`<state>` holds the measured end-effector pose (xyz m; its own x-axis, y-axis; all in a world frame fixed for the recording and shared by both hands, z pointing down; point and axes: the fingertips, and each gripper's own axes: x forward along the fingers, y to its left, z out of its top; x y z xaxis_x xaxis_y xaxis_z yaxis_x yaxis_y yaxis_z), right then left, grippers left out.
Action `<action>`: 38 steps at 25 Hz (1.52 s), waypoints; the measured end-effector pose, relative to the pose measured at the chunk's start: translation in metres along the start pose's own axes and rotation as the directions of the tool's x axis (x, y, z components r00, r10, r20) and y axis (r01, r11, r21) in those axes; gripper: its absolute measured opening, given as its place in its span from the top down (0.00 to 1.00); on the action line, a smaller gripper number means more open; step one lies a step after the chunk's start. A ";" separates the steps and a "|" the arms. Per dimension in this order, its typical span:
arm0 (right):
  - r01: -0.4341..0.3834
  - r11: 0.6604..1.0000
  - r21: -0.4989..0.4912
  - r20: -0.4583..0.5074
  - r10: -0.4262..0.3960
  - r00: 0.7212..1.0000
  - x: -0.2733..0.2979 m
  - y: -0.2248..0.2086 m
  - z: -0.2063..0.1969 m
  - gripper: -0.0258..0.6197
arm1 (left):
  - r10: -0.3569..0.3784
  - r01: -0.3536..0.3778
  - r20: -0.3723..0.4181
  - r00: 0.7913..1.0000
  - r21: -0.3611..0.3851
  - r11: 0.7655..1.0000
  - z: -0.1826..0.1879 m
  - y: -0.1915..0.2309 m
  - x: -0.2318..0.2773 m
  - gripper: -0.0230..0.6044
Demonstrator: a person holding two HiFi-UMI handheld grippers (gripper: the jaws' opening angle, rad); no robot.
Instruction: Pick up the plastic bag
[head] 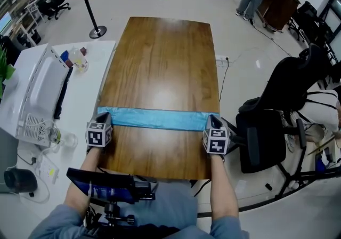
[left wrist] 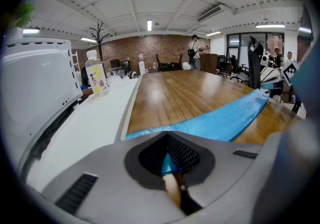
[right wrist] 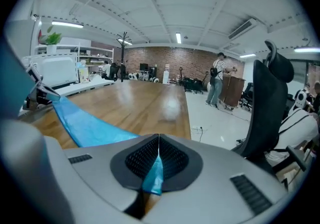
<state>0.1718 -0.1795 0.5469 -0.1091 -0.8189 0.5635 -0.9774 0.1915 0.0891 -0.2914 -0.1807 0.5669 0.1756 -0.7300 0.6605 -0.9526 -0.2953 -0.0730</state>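
A long blue plastic bag (head: 159, 118) lies stretched flat across the wooden table (head: 165, 56), from its left edge to its right edge. My left gripper (head: 103, 120) is shut on the bag's left end; in the left gripper view a blue corner (left wrist: 170, 163) is pinched between the dark pads and the bag (left wrist: 220, 120) runs away to the right. My right gripper (head: 212, 124) is shut on the right end; the right gripper view shows a blue fold (right wrist: 154, 173) clamped between the pads and the bag (right wrist: 85, 125) trailing off to the left.
A white side table (head: 80, 99) adjoins on the left, with a white machine (head: 37, 94), a bottle (left wrist: 96, 74) and cables. A black office chair (head: 277, 120) stands close on the right. People stand far off near the brick wall (right wrist: 220, 85).
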 end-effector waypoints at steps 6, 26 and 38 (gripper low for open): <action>-0.082 0.997 -0.013 0.103 0.083 0.991 -0.013 0.032 0.037 0.96 | -0.083 0.088 0.193 0.978 -0.021 0.996 0.050 -0.019 -0.029 0.96; -0.375 0.906 -0.198 0.501 0.422 0.755 -0.133 0.183 0.215 0.96 | -0.287 0.270 0.661 0.693 0.130 0.954 0.200 -0.076 -0.177 0.96; -0.406 0.891 -0.203 0.519 0.450 0.726 -0.151 0.208 0.221 0.96 | -0.322 0.266 0.680 0.659 0.189 0.945 0.204 -0.085 -0.193 0.96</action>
<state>-0.0545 -0.1355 0.2990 -0.6131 -0.7897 0.0228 -0.7895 0.6135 0.0174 -0.1939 -0.1408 0.2929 0.5910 -0.8051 -0.0498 -0.8066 -0.5900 -0.0344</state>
